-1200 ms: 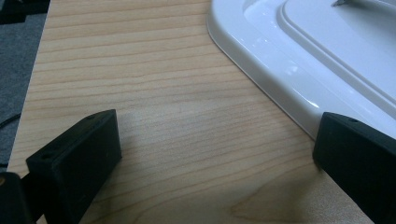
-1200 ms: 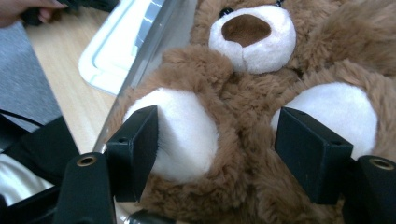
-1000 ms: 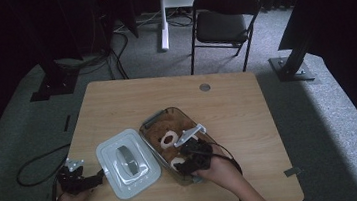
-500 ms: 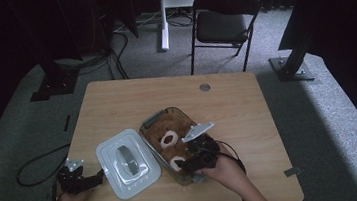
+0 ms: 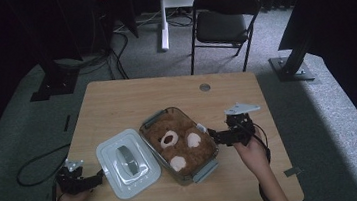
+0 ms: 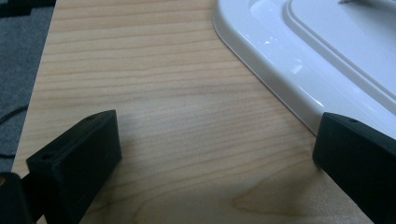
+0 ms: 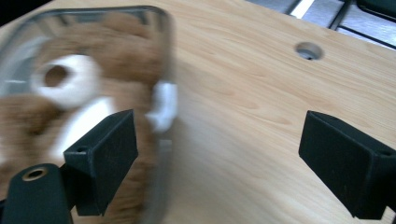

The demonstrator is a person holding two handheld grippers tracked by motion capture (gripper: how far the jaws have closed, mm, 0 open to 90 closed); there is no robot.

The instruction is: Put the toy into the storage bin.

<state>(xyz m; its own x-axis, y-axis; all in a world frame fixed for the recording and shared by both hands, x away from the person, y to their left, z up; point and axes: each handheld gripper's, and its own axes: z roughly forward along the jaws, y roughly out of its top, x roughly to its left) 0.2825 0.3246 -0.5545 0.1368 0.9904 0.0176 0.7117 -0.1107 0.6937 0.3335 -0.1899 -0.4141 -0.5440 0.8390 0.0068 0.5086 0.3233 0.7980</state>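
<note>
A brown teddy bear [image 5: 177, 143] with a white snout lies in a clear box [image 5: 151, 120] with grey clasps at mid-table. In the right gripper view the bear [image 7: 70, 107] and the box rim [image 7: 164, 56] are blurred at the left. My right gripper [image 5: 214, 136] hovers just right of the box, and its jaws have just been opening. It [image 7: 219, 130] is open over bare wood, with nothing between the jaws. A white lid [image 5: 127, 162] with a grey handle lies left of the box. My left gripper [image 5: 94, 178] rests open at the lid's [image 6: 299, 51] left edge, holding nothing [image 6: 217, 135].
A round cable hole [image 5: 204, 86] sits in the tabletop [image 5: 116, 104] near its far edge, also in the right gripper view [image 7: 308, 50]. A folding chair [image 5: 223, 23] stands behind the table. A cable [image 5: 32, 166] loops on the carpet at left.
My right gripper has drawn back to the right, from over the bear in the box to the bare table beside it. The bear stays in the box. My left gripper has kept still.
</note>
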